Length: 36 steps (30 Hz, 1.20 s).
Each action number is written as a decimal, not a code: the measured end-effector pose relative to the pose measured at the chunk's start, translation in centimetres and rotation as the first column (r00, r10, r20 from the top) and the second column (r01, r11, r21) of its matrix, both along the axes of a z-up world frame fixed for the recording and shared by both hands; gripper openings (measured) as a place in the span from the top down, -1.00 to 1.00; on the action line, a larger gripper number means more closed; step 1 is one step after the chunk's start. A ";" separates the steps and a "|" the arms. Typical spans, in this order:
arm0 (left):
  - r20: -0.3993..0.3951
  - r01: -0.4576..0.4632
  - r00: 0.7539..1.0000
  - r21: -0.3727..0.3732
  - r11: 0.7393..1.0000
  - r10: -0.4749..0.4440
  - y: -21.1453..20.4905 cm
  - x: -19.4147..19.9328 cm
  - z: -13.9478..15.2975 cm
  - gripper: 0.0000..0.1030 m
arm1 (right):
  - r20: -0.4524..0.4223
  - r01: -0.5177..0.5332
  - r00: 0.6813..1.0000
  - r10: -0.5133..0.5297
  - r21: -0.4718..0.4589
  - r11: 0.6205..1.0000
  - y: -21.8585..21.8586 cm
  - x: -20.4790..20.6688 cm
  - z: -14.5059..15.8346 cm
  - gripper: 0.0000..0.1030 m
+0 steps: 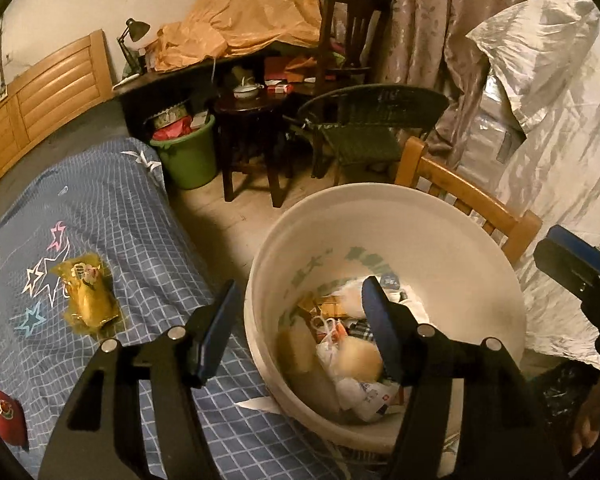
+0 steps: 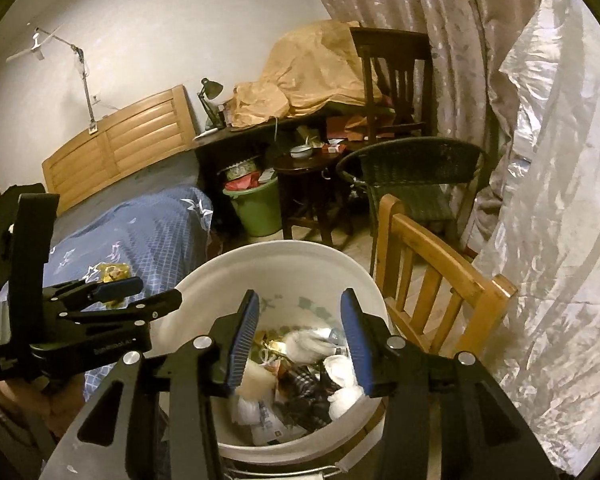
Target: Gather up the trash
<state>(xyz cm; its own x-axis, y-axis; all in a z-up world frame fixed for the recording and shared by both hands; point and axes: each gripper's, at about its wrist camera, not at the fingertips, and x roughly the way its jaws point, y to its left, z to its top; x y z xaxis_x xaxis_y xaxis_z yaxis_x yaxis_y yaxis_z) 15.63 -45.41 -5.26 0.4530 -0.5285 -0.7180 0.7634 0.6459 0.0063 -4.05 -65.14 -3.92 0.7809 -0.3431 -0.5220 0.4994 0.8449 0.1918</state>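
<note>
A white bucket (image 1: 384, 208) (image 2: 280, 258) stands on the floor beside the bed, holding mixed trash (image 1: 352, 364) (image 2: 296, 384): wrappers, white wads and a plastic bag, some of it blurred. My left gripper (image 1: 300, 320) (image 2: 156, 292) hovers open over the bucket's near-left rim with nothing between its fingers. My right gripper (image 2: 300, 336) is open above the bucket's mouth, empty; one of its fingers (image 1: 572, 260) shows at the right edge of the left wrist view. A crumpled yellow wrapper (image 1: 86, 296) (image 2: 114, 272) lies on the blue checked bedcover (image 1: 132, 224). A red item (image 1: 2, 412) lies at the bed's near-left corner.
A wooden chair (image 1: 472, 204) (image 2: 432, 276) stands right behind the bucket, beside white plastic sheeting (image 1: 560, 140). Further back are a green bin (image 1: 188, 156) full of rubbish, a dark stool (image 1: 252, 120), a wicker chair (image 1: 364, 128) and a cluttered desk under orange cloth (image 1: 252, 12).
</note>
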 end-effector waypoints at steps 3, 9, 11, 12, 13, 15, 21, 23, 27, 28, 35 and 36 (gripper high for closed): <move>0.003 0.010 1.000 -0.008 1.000 -0.010 0.2 -0.4 0.1 -0.17 | 0.007 0.027 1.000 -0.027 -0.001 1.000 0.3 -0.9 0.0 0.14; 0.093 0.023 0.995 -0.041 0.999 -0.019 1.5 -3.3 1.1 -0.42 | 0.042 0.104 0.994 -0.104 -0.006 0.995 1.2 -4.2 0.1 -0.29; 0.102 0.046 0.994 -0.061 0.997 -0.039 1.9 -4.2 1.4 -0.43 | 0.051 0.134 0.990 -0.134 -0.003 0.991 1.5 -5.4 0.1 -0.52; 0.101 0.059 0.994 -0.069 0.996 -0.052 2.0 -4.6 1.5 -0.44 | 0.052 0.155 0.987 -0.155 -0.006 0.988 1.8 -6.1 0.1 -0.56; 0.101 0.070 0.993 -0.076 0.995 -0.062 2.1 -5.0 1.6 -0.47 | 0.056 0.167 0.984 -0.166 -0.010 0.986 1.9 -6.6 0.1 -0.64; 0.101 0.095 0.991 -0.091 0.991 -0.086 2.2 -5.9 1.9 -0.54 | 0.067 0.190 0.980 -0.189 -0.017 0.982 2.3 -7.6 0.1 -0.75; 0.073 0.152 0.987 -0.090 0.984 -0.146 2.0 -6.9 1.9 -0.69 | 0.081 0.224 0.972 -0.220 -0.042 0.974 3.4 -9.7 0.2 -0.82; 0.065 0.157 0.986 -0.101 0.982 -0.151 2.1 -7.0 1.7 -0.69 | 0.086 0.230 0.970 -0.226 -0.050 0.972 3.8 -10.1 0.3 -0.82; 0.101 0.155 0.984 -0.100 0.983 -0.145 2.3 -7.4 1.8 -0.69 | 0.093 0.235 0.969 -0.230 -0.047 0.971 3.9 -10.5 0.5 -0.84; 0.109 0.150 0.984 -0.096 0.984 -0.140 2.4 -7.5 1.8 -0.69 | 0.094 0.235 0.969 -0.230 -0.046 0.971 3.7 -10.5 0.5 -0.84; 0.131 0.121 0.985 -0.080 0.989 -0.110 2.5 -7.6 2.0 -0.69 | 0.095 0.245 0.966 -0.240 -0.042 0.969 3.6 -10.3 0.5 -0.86; 0.124 0.121 0.986 -0.076 0.990 -0.111 2.5 -7.6 2.0 -0.69 | 0.096 0.246 0.966 -0.241 -0.042 0.968 3.6 -10.4 0.5 -0.86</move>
<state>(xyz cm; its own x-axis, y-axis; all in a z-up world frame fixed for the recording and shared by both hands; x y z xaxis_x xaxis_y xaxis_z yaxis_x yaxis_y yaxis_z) 8.01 -42.89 -3.22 0.4649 -0.6382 -0.6137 0.8302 0.5551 0.0516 -14.47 -61.56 -3.45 0.7130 -0.5542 -0.4296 0.6743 0.7100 0.2031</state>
